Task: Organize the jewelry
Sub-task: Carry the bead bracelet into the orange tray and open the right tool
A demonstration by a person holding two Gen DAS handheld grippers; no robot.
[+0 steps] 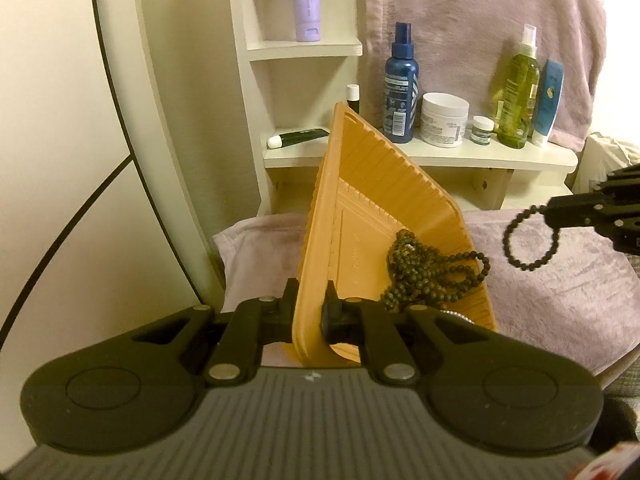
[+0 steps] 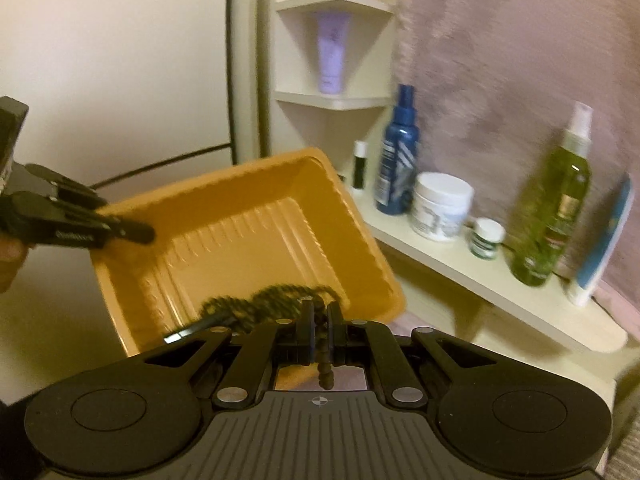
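Note:
An orange plastic tray (image 1: pixel 360 184) is tilted up, its near rim clamped in my left gripper (image 1: pixel 310 300), which is shut on it. A heap of dark beaded necklaces (image 1: pixel 424 276) lies in the tray's low corner. At the right edge of the left wrist view my right gripper (image 1: pixel 550 210) is shut on a black bead bracelet (image 1: pixel 528 240) that hangs as a loop above the lilac towel. In the right wrist view the bracelet's beads (image 2: pixel 324 360) sit between the shut fingers of the right gripper (image 2: pixel 320 312), in front of the tray (image 2: pixel 248 216) and the necklaces (image 2: pixel 272 300). The left gripper (image 2: pixel 140 234) holds the tray's left rim.
A cream shelf (image 1: pixel 480 156) behind carries a blue spray bottle (image 1: pixel 400 92), a white jar (image 1: pixel 444 118), a small jar (image 1: pixel 482 130), a green spray bottle (image 1: pixel 518 96) and a blue tube (image 1: pixel 548 100). A lilac towel (image 1: pixel 560 280) covers the surface. A lilac tube (image 1: pixel 306 0) stands higher up.

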